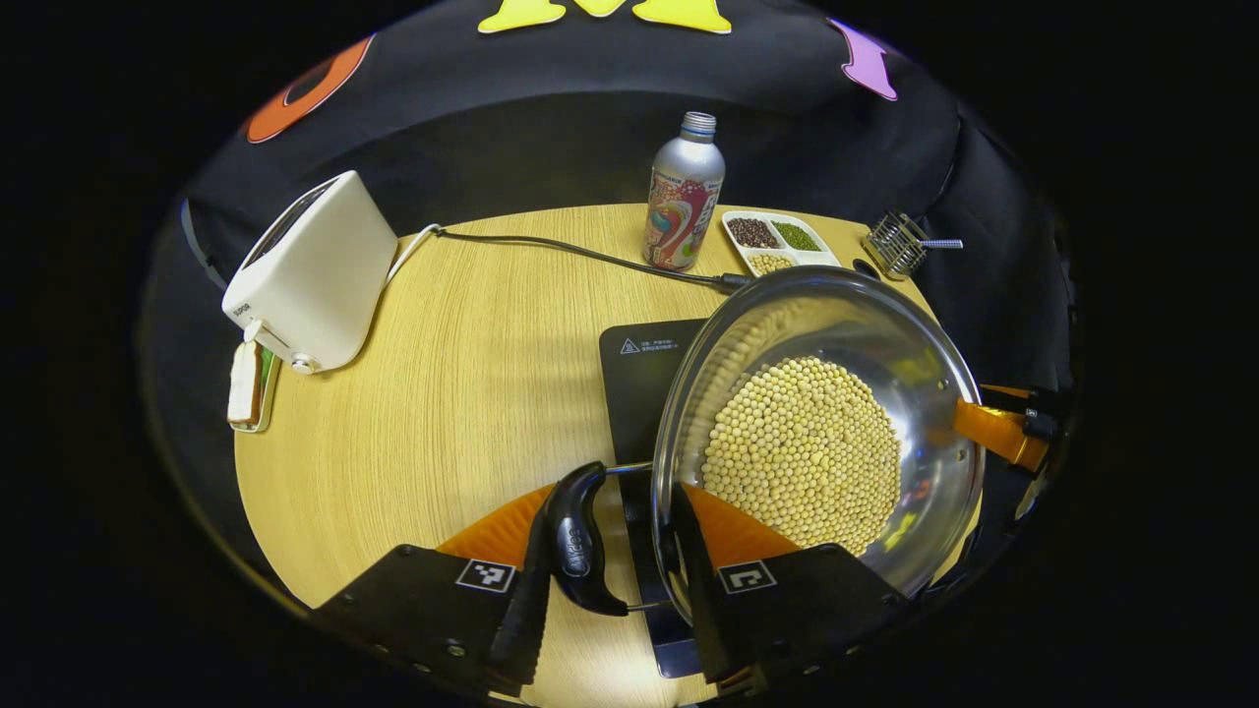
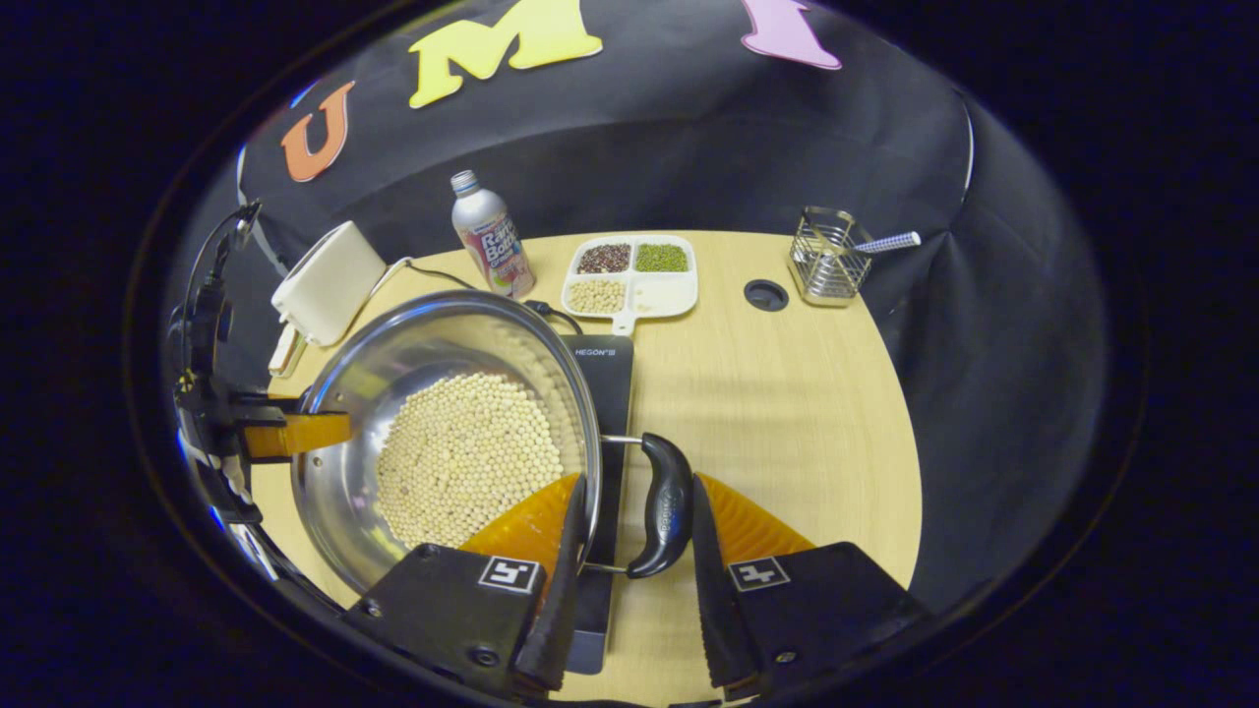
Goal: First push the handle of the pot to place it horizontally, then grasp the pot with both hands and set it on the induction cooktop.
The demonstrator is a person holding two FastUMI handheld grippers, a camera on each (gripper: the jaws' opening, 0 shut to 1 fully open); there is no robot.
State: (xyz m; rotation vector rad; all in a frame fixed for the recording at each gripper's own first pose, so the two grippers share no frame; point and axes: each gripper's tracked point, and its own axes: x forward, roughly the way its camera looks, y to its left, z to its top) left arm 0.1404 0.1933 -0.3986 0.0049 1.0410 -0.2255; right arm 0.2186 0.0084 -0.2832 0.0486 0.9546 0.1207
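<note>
Pot (image 1: pixel 816 433) full of beans (image 1: pixel 802 452), likely heavy, slick steel; sits over cooktop (image 1: pixel 644 379). Left gripper (image 1: pixel 610 551) fingers straddle its black handle (image 1: pixel 580 541), slightly apart, contact unclear. Right gripper (image 2: pixel 629 536) likewise around opposite handle (image 2: pixel 664 506). Grip handles, keep level.
</note>
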